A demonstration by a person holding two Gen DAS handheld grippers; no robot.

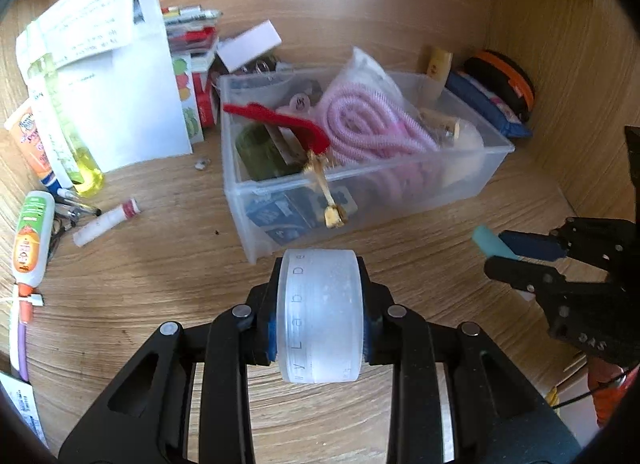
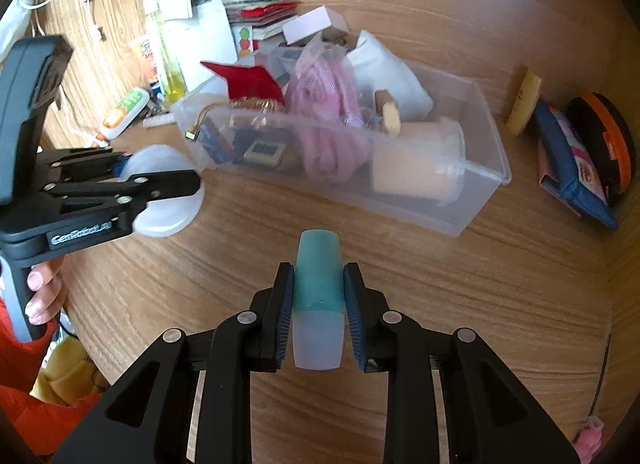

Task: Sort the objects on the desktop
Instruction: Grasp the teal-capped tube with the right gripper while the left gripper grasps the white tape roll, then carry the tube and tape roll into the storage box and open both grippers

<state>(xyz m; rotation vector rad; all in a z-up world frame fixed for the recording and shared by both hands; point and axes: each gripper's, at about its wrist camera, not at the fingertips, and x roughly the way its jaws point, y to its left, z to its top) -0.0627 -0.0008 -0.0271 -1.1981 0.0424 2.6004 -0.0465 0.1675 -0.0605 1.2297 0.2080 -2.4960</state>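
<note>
My left gripper (image 1: 320, 328) is shut on a round frosted white jar (image 1: 322, 316), held above the wooden desk just in front of the clear plastic bin (image 1: 496, 150). My right gripper (image 2: 318, 304) is shut on a small teal-capped frosted bottle (image 2: 318, 284), also in front of the bin (image 2: 492, 180). The bin holds a pink coiled cable (image 1: 360, 124), a red tassel ornament (image 1: 280, 118) and several small items. In the right wrist view the left gripper (image 2: 168, 184) with the jar (image 2: 164, 188) is at the left. In the left wrist view the right gripper (image 1: 496, 252) is at the right.
Left of the bin lie a white folded paper (image 1: 120, 76), a yellow bottle (image 1: 76, 132), tubes (image 1: 32, 240), a lip balm (image 1: 106, 222) and pens. Right of it are a blue pouch (image 2: 576, 168), an orange-black case (image 2: 608, 136) and a yellow disc (image 2: 524, 102).
</note>
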